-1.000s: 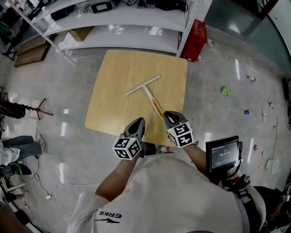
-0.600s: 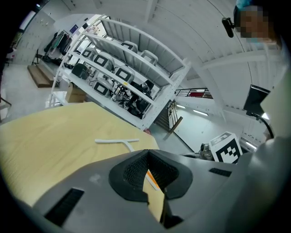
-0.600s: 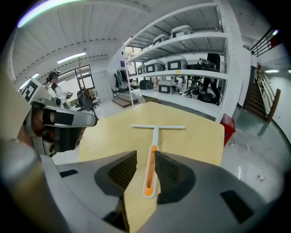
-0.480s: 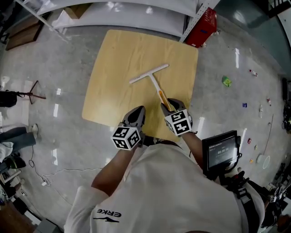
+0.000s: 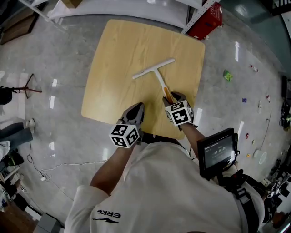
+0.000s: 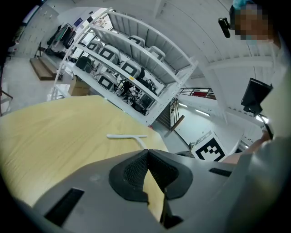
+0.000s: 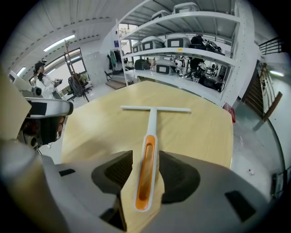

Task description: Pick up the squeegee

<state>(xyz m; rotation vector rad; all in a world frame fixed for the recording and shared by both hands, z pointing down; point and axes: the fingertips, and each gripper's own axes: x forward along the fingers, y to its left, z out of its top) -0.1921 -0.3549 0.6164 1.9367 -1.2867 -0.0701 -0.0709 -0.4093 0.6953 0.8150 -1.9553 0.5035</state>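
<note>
The squeegee point(image 5: 157, 75) is a white T-shaped bar with an orange-inlaid handle, lying flat on the square yellow wooden table point(image 5: 118, 50). My right gripper point(image 5: 175, 99) is tipped steeply down over the near end of the handle. In the right gripper view the orange handle point(image 7: 145, 170) lies between the two dark pads point(image 7: 119, 173), with a gap on each side as the jaws are opening. My left gripper point(image 5: 136, 111) hovers at the table's near edge, left of the handle, tips together and holding nothing. In the left gripper view the squeegee's blade point(image 6: 126, 135) lies ahead on the table point(image 6: 54, 132).
A white shelving rack point(image 5: 136, 9) stands beyond the table's far edge, with a red crate point(image 5: 210, 18) beside it. A small screen point(image 5: 218, 148) hangs at the person's right side. Small bits of litter point(image 5: 227, 75) dot the grey floor at the right, and a stand point(image 5: 18, 88) lies at the left.
Both grippers have moved forward and down towards the table. The right one has come over the end of the squeegee's handle; the left one has reached the table's near edge.
</note>
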